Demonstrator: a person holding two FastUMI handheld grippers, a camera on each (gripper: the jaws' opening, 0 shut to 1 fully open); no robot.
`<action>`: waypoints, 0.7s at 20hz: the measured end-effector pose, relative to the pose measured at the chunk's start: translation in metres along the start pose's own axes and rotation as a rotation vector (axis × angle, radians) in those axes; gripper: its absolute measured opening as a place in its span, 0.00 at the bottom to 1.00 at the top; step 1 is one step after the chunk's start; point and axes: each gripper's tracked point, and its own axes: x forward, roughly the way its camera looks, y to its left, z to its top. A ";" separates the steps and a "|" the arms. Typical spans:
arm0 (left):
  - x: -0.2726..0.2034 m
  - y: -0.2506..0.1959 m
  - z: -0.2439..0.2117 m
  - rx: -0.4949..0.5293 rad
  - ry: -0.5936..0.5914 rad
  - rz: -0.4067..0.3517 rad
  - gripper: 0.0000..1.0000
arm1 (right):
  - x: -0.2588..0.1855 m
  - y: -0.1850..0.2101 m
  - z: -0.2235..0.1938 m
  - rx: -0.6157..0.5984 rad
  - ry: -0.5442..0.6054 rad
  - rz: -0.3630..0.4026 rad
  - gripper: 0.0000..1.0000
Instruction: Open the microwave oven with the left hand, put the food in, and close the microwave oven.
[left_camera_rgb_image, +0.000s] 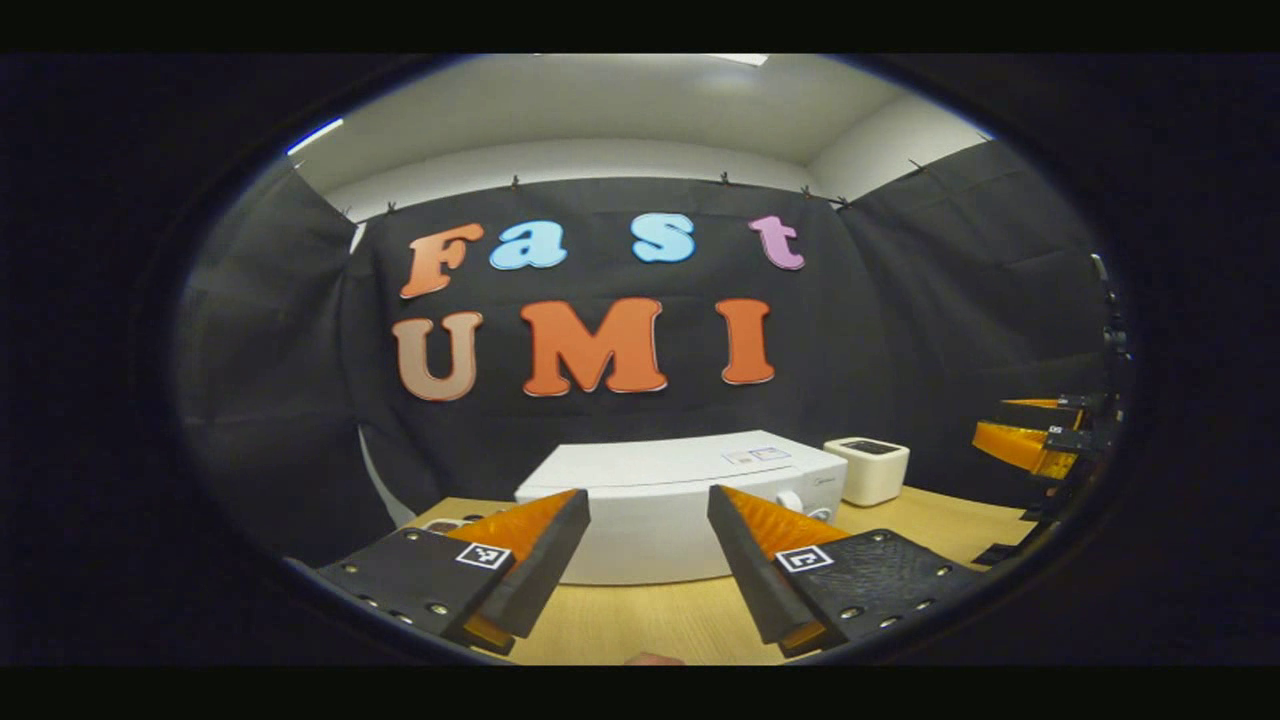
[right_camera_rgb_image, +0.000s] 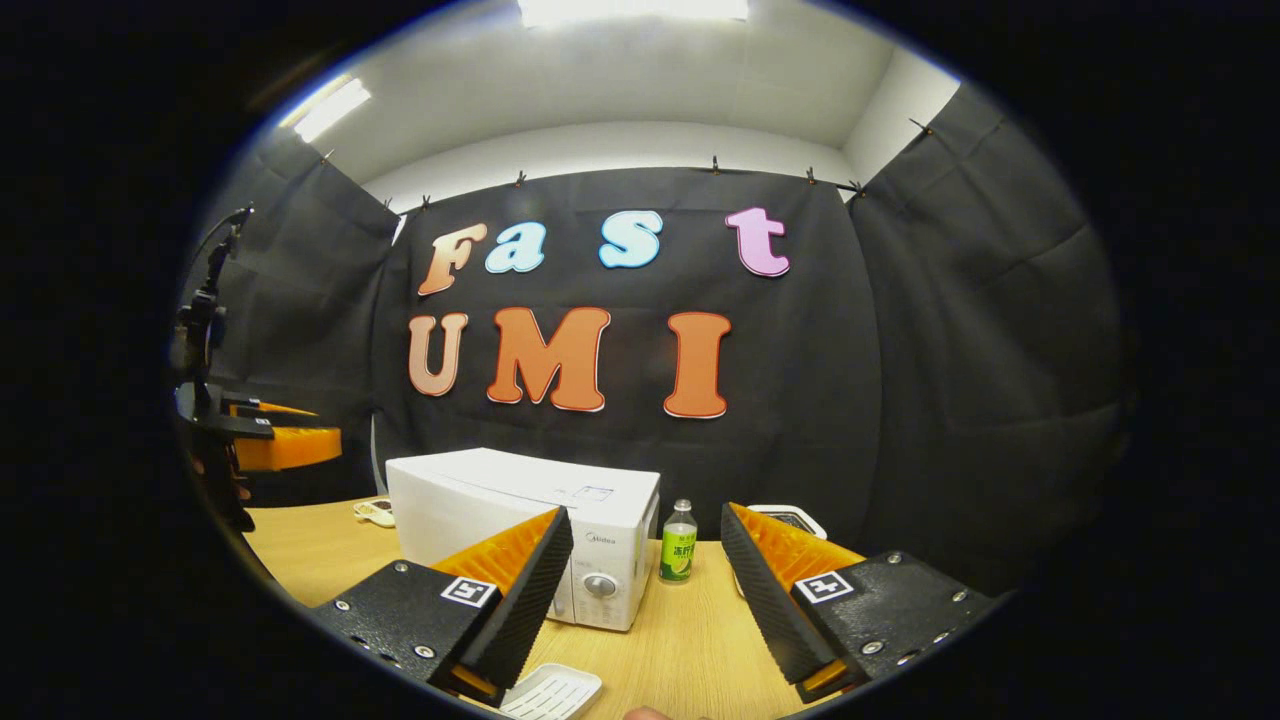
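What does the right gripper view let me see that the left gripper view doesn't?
The right gripper view adds a small bottle standing right of the microwave, a white ridged tray on the table near the camera, and the left tongs held at the left edge. The left gripper view adds the right tongs at its right edge and shows the white box beside the microwave whole. Both share the closed white microwave, the wooden table, and each camera's own tongs spread open in front of it.
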 end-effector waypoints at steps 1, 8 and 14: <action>-0.008 0.010 0.012 -0.003 -0.013 0.014 0.82 | 0.001 0.001 0.004 -0.010 0.000 -0.001 0.93; -0.055 0.074 0.057 -0.025 -0.069 0.148 0.92 | -0.001 0.022 0.043 -0.011 -0.040 0.036 0.93; -0.073 0.090 0.062 -0.017 -0.104 0.176 0.88 | -0.007 0.043 0.061 -0.016 -0.083 0.087 0.94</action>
